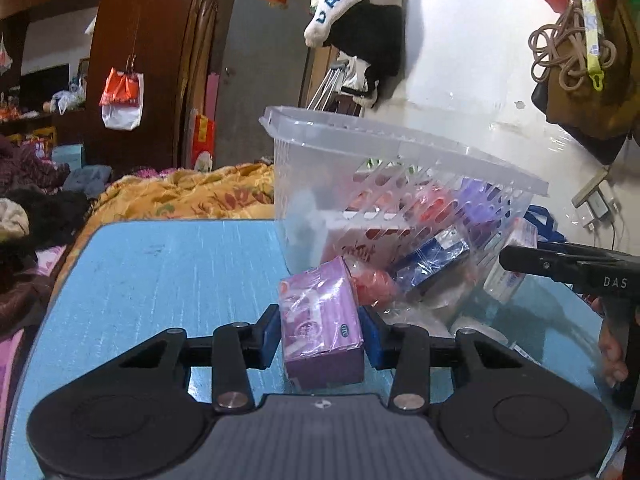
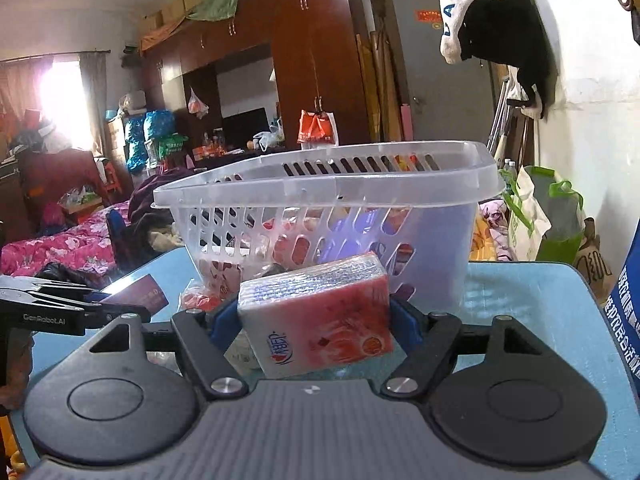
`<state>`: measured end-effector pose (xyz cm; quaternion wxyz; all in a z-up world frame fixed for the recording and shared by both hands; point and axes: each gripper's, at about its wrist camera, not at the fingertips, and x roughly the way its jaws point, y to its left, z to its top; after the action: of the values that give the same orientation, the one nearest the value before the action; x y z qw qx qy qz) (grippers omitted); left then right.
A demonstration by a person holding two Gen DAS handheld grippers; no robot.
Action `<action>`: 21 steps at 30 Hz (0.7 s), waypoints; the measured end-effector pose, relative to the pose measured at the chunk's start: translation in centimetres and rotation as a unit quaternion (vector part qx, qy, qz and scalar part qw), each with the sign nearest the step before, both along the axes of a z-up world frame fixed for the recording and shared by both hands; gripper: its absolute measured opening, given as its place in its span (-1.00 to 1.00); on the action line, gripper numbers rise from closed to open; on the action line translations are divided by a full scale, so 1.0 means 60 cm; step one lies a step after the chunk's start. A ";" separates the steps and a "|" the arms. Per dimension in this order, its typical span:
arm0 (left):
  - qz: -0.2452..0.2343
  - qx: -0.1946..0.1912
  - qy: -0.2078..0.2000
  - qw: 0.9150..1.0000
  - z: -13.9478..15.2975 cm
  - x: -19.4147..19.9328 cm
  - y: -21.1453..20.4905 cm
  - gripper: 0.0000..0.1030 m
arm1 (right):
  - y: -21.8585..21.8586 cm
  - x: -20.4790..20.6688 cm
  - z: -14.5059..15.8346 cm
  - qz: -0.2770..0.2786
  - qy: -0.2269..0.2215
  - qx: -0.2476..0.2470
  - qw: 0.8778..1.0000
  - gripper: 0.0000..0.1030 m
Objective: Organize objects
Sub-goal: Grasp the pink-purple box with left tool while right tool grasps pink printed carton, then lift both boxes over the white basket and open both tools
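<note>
Two hand-held grippers, each clamped on one item: the left gripper (image 1: 322,334) has its blue pads (image 1: 269,334) pressed to both sides of a purple box (image 1: 322,328) wrapped in clear film, and the right gripper (image 2: 316,322) is closed on a pink tissue pack (image 2: 320,312) with a silvery top. Both items sit low over the blue table (image 1: 160,280), just in front of a clear slotted plastic basket (image 2: 320,184) that stands tilted on it. Inside and beside the basket lie a blue box (image 1: 432,260), a red wrapped item (image 1: 374,286) and a white pack (image 1: 508,276), all close together.
</note>
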<state>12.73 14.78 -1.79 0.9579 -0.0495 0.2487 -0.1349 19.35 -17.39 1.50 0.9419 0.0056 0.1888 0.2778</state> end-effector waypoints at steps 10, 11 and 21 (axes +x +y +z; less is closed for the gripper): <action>0.003 0.006 -0.022 1.000 0.005 -0.010 0.000 -0.11 | 0.003 -0.006 0.000 0.000 -0.013 0.005 1.000 0.51; 0.003 0.006 -0.025 1.000 0.006 -0.011 0.001 -0.11 | 0.002 -0.008 0.001 -0.001 -0.017 0.005 1.000 0.51; 0.003 0.001 -0.089 0.996 0.015 -0.041 0.006 -0.11 | -0.001 -0.035 0.007 -0.005 -0.070 0.015 0.997 0.51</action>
<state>10.26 15.14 -0.89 0.9767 -0.0376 0.1621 -0.1354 17.26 -17.42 1.90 0.9541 0.0010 0.1181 0.2752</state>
